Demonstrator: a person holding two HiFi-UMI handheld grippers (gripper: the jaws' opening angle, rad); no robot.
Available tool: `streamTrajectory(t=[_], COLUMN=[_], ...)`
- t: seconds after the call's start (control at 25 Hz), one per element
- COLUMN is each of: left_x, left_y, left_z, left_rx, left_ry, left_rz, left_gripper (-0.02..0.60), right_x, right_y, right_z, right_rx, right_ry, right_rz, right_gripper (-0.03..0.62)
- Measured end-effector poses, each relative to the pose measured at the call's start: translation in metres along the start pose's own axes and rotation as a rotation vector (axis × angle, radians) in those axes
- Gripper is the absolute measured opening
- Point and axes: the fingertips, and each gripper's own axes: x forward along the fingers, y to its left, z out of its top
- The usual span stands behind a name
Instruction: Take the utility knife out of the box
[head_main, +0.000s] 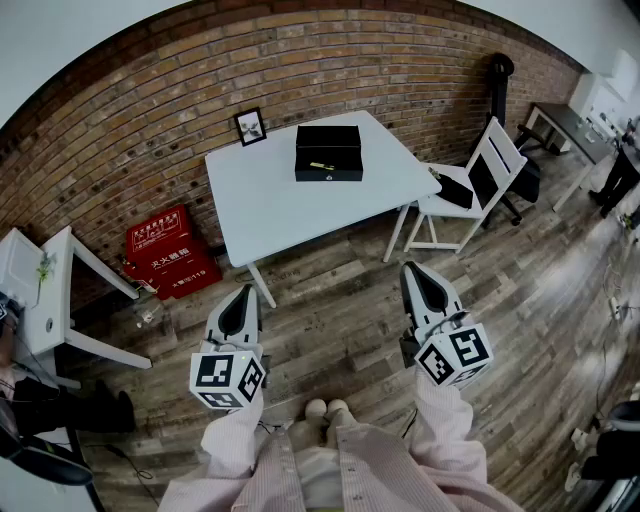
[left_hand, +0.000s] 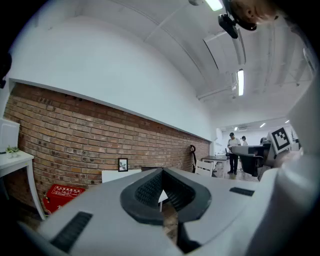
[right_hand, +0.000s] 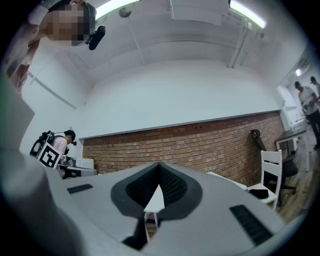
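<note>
A black box (head_main: 328, 152) stands on the white table (head_main: 270, 200) by the brick wall, well ahead of both grippers. A small yellowish item (head_main: 321, 165) shows on the box; I cannot tell whether it is the utility knife. My left gripper (head_main: 243, 291) hangs over the wooden floor in front of the table's near left corner, shut and empty. My right gripper (head_main: 412, 267) is over the floor near the table's right leg, also shut and empty. In the left gripper view the left gripper (left_hand: 161, 172) points level at the table (left_hand: 114, 175). In the right gripper view the right gripper (right_hand: 159, 166) aims at the wall.
A small picture frame (head_main: 250, 126) stands on the table's far left corner. A white folding chair (head_main: 470, 185) with a dark item on its seat is to the table's right. A red case (head_main: 170, 252) and a white desk (head_main: 45, 290) are at the left. People stand further off (left_hand: 233, 150).
</note>
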Motion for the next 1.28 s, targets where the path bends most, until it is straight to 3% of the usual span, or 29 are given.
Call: streamTrajectory(t=[0.84, 1.28], left_x=[0.001, 0.002], left_y=[-0.029, -0.034], left_z=[-0.010, -0.020], left_rx=[-0.020, -0.030], left_ry=[-0.003, 0.008], left_rz=[0.037, 0.037], left_gripper=[-0.008, -0.008], right_x=[-0.009, -0.014], right_y=[-0.032, -0.043], right_z=[-0.021, -0.031], right_rx=[0.024, 0.048], right_ry=[0.023, 0.036], right_rz=[0.013, -0.017], right_gripper=[0.006, 0.098])
